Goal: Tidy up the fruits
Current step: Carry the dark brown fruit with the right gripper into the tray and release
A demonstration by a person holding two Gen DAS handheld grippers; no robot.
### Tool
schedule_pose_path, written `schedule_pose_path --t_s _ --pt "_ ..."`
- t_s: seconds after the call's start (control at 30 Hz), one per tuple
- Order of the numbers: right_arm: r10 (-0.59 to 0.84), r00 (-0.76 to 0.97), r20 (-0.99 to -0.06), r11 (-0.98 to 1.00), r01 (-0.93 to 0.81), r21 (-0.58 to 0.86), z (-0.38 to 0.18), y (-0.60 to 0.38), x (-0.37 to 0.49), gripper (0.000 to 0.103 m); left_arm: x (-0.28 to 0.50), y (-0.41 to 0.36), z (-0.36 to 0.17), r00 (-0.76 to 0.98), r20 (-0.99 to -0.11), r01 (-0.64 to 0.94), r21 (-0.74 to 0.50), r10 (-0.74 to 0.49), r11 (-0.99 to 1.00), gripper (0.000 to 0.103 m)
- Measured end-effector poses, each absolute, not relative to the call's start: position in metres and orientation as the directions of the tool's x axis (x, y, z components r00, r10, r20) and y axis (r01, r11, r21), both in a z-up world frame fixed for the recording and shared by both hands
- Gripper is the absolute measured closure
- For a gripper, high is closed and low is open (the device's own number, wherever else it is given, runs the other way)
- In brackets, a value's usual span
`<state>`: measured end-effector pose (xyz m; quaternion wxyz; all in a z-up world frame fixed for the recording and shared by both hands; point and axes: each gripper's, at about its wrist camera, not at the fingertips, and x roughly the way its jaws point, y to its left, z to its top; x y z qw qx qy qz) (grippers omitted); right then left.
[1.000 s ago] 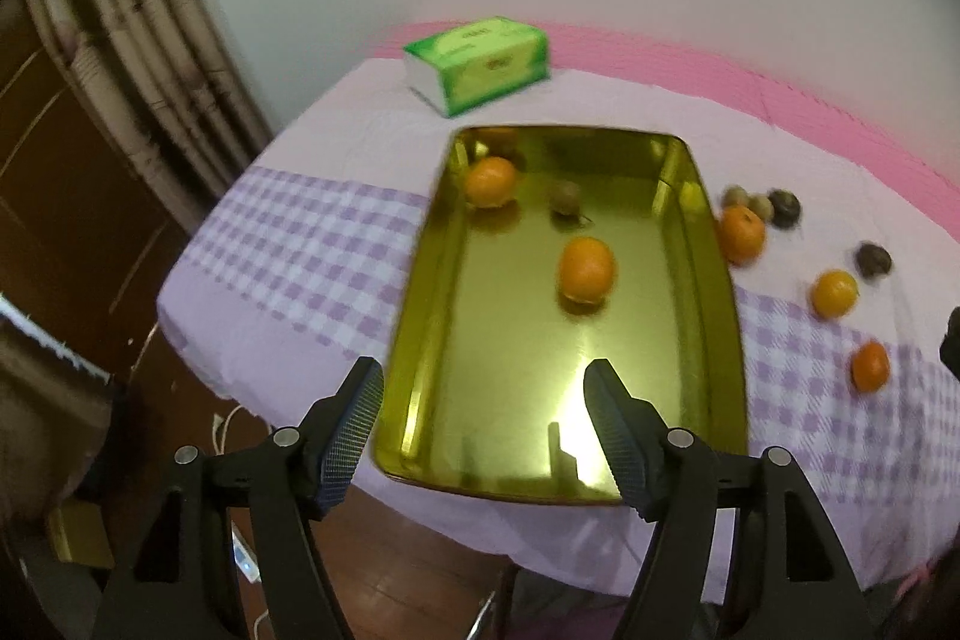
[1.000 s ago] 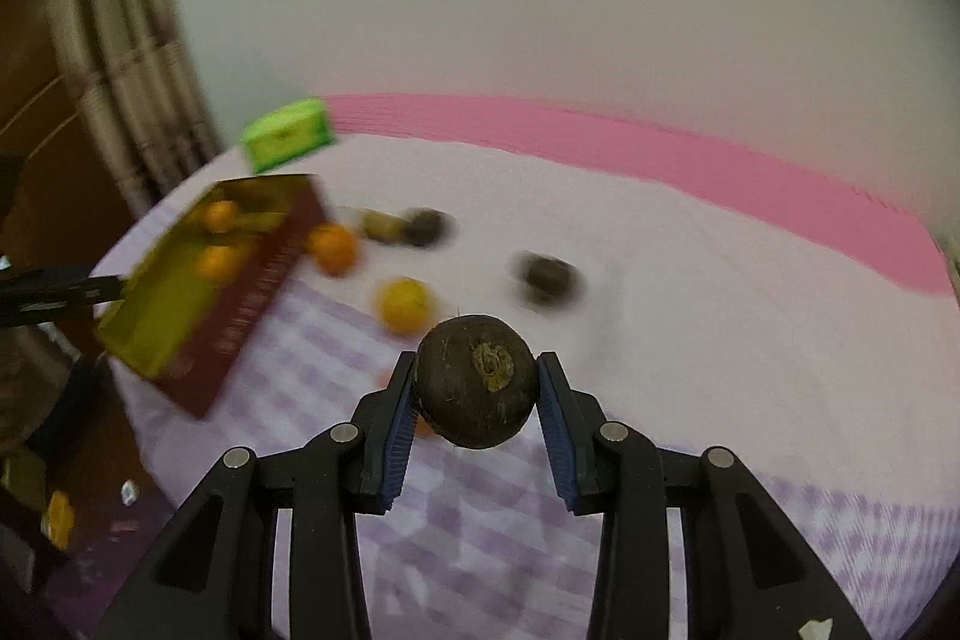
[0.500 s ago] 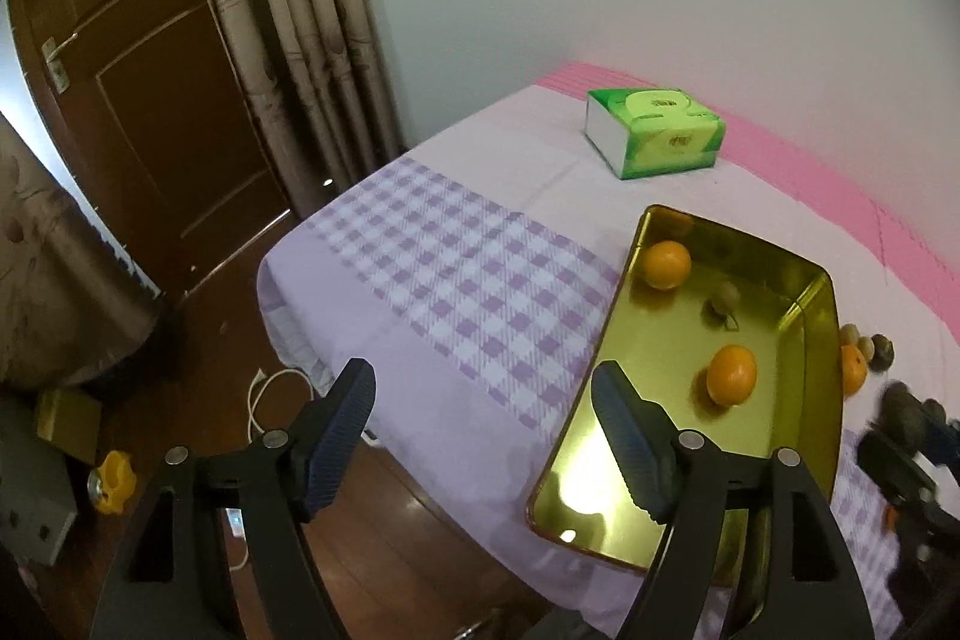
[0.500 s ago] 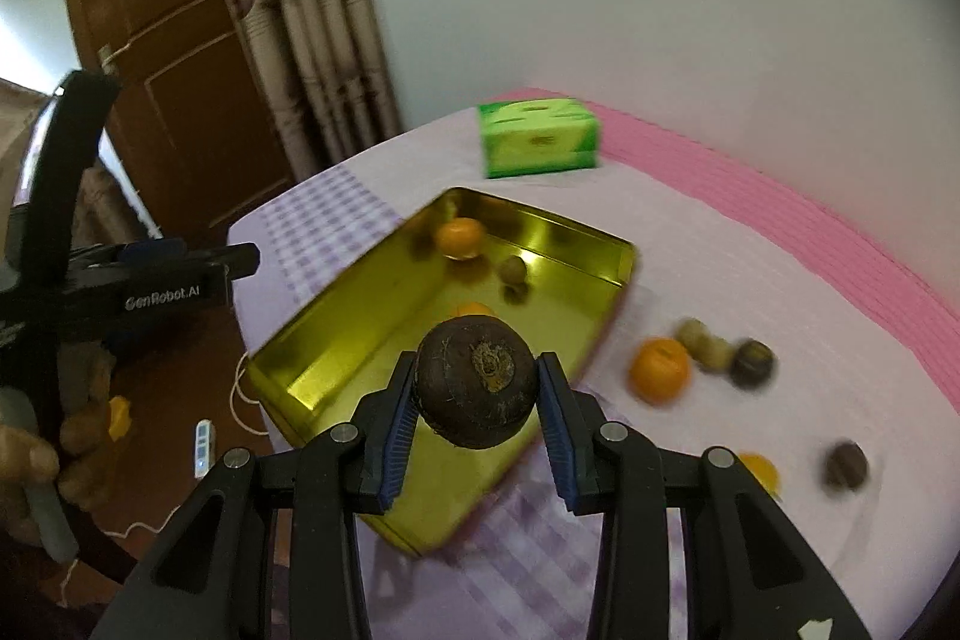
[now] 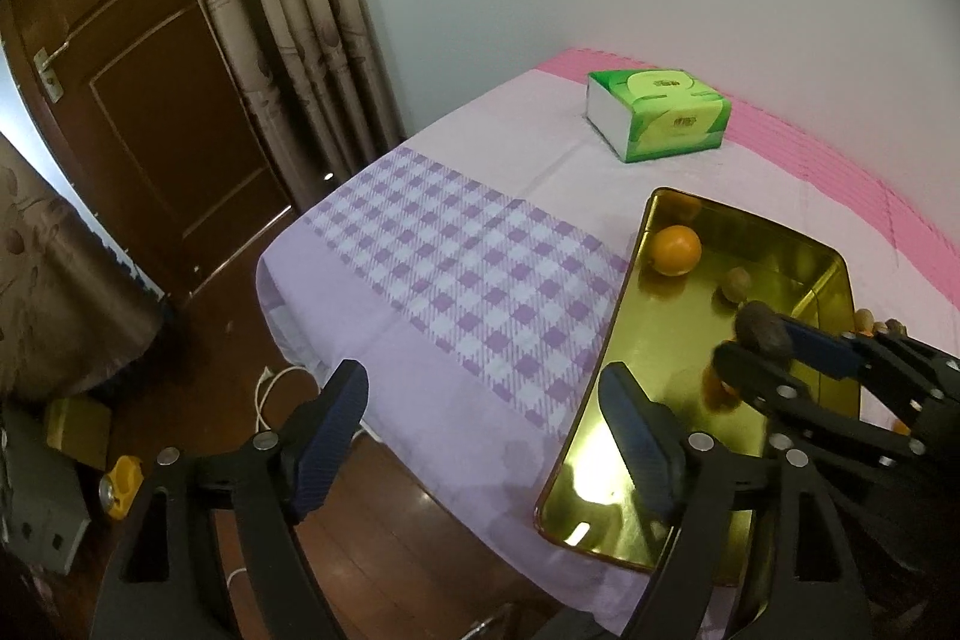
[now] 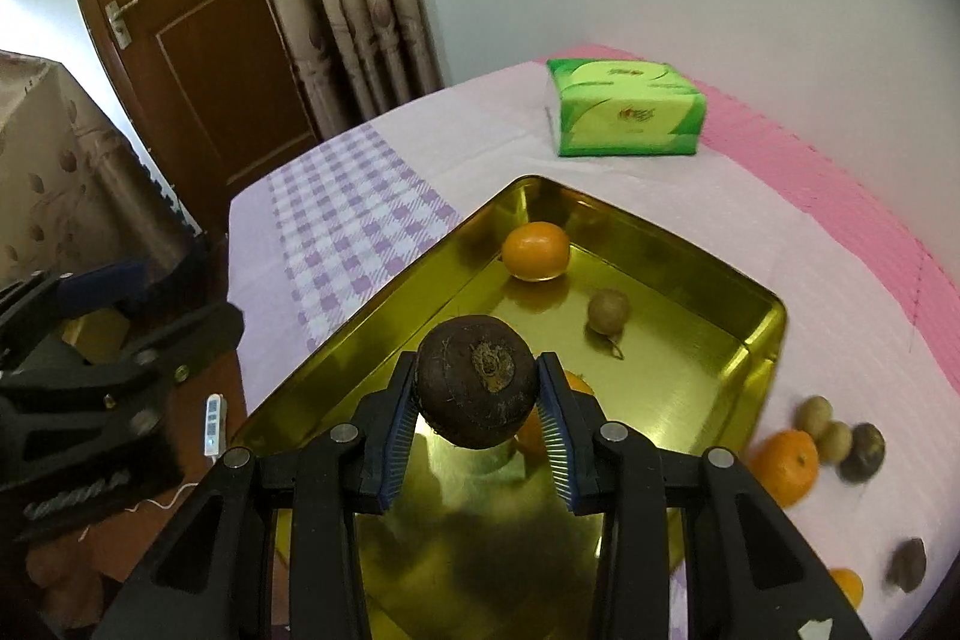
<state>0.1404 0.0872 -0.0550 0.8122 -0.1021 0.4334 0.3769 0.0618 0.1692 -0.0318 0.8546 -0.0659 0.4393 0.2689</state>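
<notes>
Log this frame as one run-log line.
phase: carry to tray | right gripper: shut on dark round fruit, over gold tray | left gripper: opening, fingers empty | in tray: orange, small brown fruit

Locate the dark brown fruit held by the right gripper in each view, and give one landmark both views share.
Left wrist view: the dark brown fruit is at right of centre, over the gold tray.
Right wrist view: the fruit is at lower centre, clamped in the right gripper.
Shared landmark: the green tissue box beyond the tray.
</notes>
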Motion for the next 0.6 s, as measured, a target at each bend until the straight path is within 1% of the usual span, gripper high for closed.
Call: schedule_pose_path --t_s 0.37,0.57,0.6 --pt "0.511 0.329 -0.794 0.711 -0.681 0.175 -0.067 0.103 0.160 0.067 0.063 0.176 -0.036 0.449 -0.812 -0.518 0.102 0.372 0.849 0.021" --pt "0.530 0.334 -0.779 0.718 -0.666 0.203 -0.064 0.107 0.166 0.066 0.065 0.176 -0.037 0.444 -0.818 -0.513 0.102 0.365 0.852 0.021" --pt "0.542 0.336 -0.770 0.716 -0.664 0.215 -0.061 0.106 0.166 0.065 0.065 0.176 -0.038 0.444 -0.818 -0.511 0.104 0.365 0.853 0.021"
